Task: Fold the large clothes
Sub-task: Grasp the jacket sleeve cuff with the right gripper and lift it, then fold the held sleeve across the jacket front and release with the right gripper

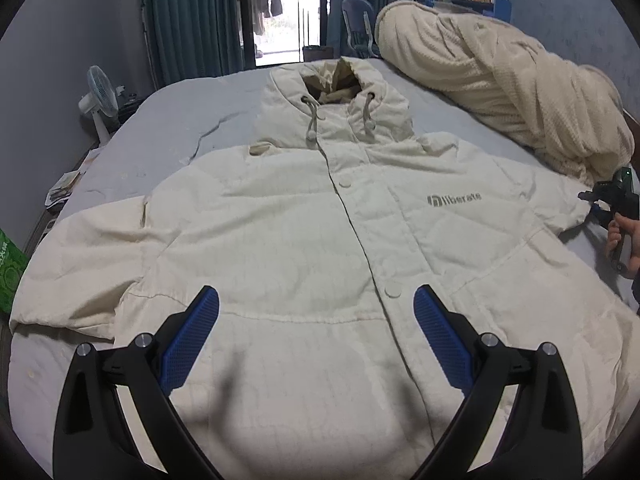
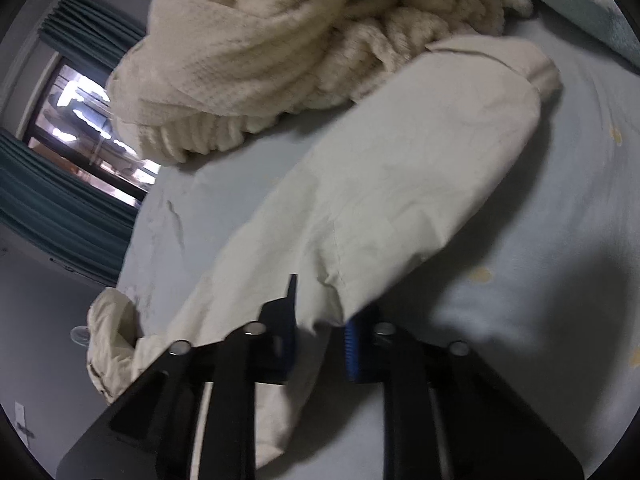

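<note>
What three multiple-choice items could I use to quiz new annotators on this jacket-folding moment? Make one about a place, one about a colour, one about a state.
1. Where does the fluffy cream blanket lie?
A. On the bed beside the jacket's hood
B. On the floor
C. Over the fan

2. What colour are the left claw's pads?
A. Red
B. Blue
C. Green

3. How does the right claw stand?
A. Wide open above the bed
B. Shut on the blanket
C. Shut on the jacket's sleeve

Answers:
1 A, it is heaped on the bed next to the hood.
2 B, both ribbed pads show blue.
3 C, cream jacket fabric of the sleeve is pinched between its jaws.
</note>
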Tool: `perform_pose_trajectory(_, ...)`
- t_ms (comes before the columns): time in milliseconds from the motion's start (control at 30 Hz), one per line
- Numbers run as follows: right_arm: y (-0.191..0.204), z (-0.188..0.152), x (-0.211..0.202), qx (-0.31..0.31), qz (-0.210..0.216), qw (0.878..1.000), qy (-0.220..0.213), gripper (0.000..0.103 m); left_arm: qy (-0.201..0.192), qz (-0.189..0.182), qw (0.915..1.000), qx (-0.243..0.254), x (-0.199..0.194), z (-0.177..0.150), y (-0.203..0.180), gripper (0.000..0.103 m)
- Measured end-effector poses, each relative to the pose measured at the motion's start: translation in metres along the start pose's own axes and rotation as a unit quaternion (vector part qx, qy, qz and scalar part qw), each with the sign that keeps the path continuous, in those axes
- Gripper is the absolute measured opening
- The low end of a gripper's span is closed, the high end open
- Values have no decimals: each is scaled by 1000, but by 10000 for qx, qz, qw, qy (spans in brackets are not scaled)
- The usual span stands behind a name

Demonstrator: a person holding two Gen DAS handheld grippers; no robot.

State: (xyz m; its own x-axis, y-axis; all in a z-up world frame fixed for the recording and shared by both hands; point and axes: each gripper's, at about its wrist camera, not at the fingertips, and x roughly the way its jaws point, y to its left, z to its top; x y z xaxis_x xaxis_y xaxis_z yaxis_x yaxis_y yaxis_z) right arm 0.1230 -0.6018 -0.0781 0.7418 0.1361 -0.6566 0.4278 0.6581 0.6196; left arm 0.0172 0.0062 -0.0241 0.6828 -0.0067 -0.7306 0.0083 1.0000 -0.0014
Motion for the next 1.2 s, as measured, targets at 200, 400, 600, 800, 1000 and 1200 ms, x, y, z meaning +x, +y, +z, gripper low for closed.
perform_pose_trajectory(200, 62, -5, -27, -510, 767, 9956, -170, 11, 45, 83, 9997, -220, 0, 2, 8, 93)
perform_pose_trajectory(400, 137, -38, -43, -1142, 1395, 9836, -39, 11, -13, 153, 9993, -351, -4, 3, 14, 93)
perform_pose_trajectory(600, 198, -84, -53, -1754, 1860, 9665, 206, 11, -45, 148, 9985, -520, -9, 6, 23, 93)
perform_pose_trajectory(800, 250, -125, -64, -2311, 2179, 9472, 445, 11, -144, 148, 9978, -626, -16, 9, 30, 93)
perform_pose_trajectory(1000, 278, -188, -52, -2847, 2162, 9292, 940, 11, -230, 153, 9971, -712, -22, 11, 36, 93)
perform_pose_trajectory(1200, 282, -254, -13, -3326, 1811, 9105, 1660, 12, -229, 181, 9961, -835, -23, 12, 43, 94)
